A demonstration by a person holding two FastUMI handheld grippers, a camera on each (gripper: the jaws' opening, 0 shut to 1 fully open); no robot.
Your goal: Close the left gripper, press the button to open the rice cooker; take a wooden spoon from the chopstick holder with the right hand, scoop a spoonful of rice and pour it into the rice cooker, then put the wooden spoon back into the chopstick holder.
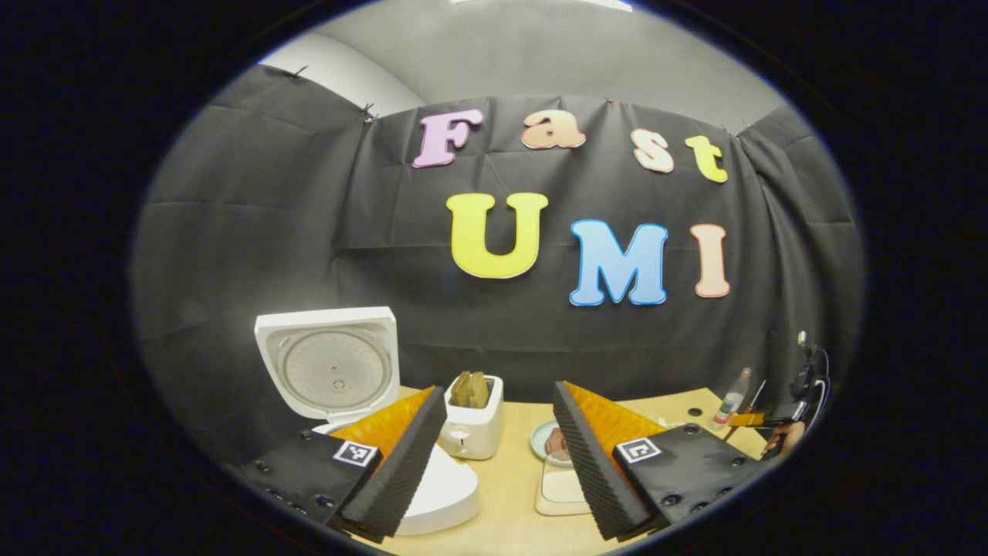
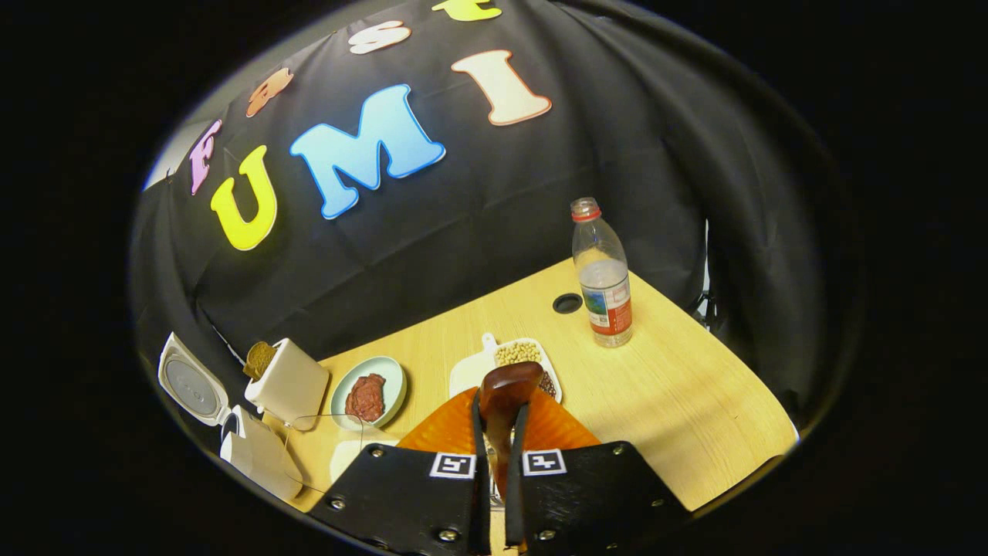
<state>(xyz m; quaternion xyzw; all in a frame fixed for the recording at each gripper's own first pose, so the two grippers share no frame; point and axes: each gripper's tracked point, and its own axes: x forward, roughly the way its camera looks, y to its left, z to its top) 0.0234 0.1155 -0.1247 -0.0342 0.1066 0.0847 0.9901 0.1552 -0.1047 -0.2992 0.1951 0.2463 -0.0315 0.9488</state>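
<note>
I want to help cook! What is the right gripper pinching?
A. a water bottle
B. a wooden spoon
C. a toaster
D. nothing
B: in the right gripper view, the right gripper has both fingers pressed on the wooden spoon.

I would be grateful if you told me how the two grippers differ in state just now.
The left gripper stands open with a wide gap between its fingers, while the right gripper is shut. The left gripper holds nothing; the right gripper clamps the brown wooden spoon, whose bowl pokes out past its tips. Both hang above the light wooden table.
</note>
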